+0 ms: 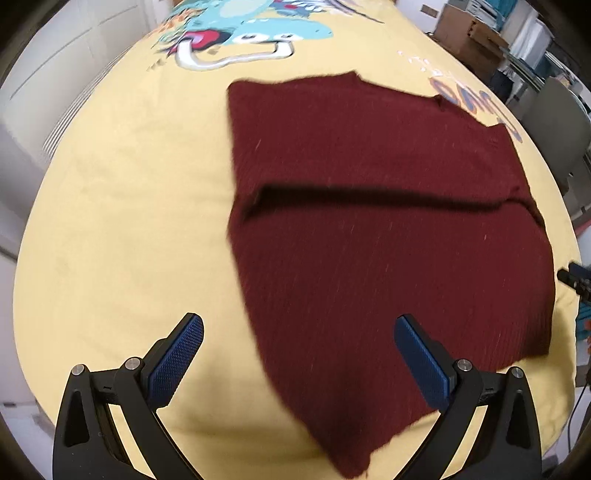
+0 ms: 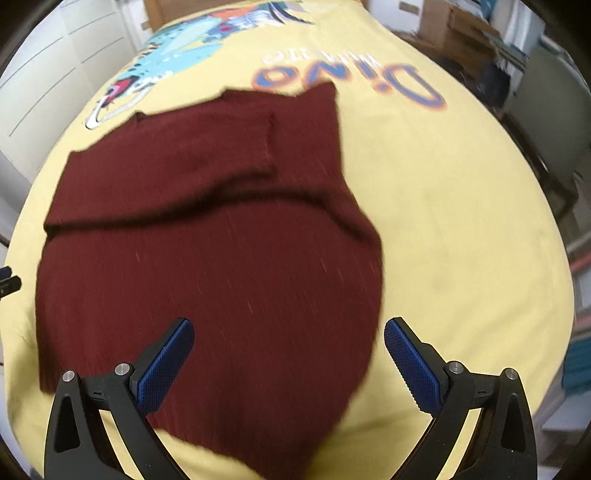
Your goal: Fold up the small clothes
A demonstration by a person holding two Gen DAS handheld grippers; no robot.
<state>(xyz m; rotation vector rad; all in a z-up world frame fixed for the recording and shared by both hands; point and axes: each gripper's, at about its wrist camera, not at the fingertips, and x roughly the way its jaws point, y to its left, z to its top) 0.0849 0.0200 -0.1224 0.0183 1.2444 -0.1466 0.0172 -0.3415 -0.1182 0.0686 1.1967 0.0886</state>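
Observation:
A dark red knit garment point(image 1: 388, 236) lies flat on a yellow printed bed cover point(image 1: 129, 221), folded over itself, with a fold edge running across its middle. It also shows in the right wrist view point(image 2: 207, 266). My left gripper point(image 1: 299, 332) is open and empty, hovering above the garment's near left edge. My right gripper point(image 2: 288, 336) is open and empty, hovering above the garment's near right part. The garment's near corner runs under the fingers in both views.
The yellow cover point(image 2: 461, 221) carries a cartoon dinosaur print point(image 1: 236, 29) and blue lettering point(image 2: 347, 79) at the far end. Cardboard boxes point(image 1: 469, 33) and a grey chair point(image 2: 550, 122) stand beyond the bed on the right. White cupboards point(image 2: 44, 74) are on the left.

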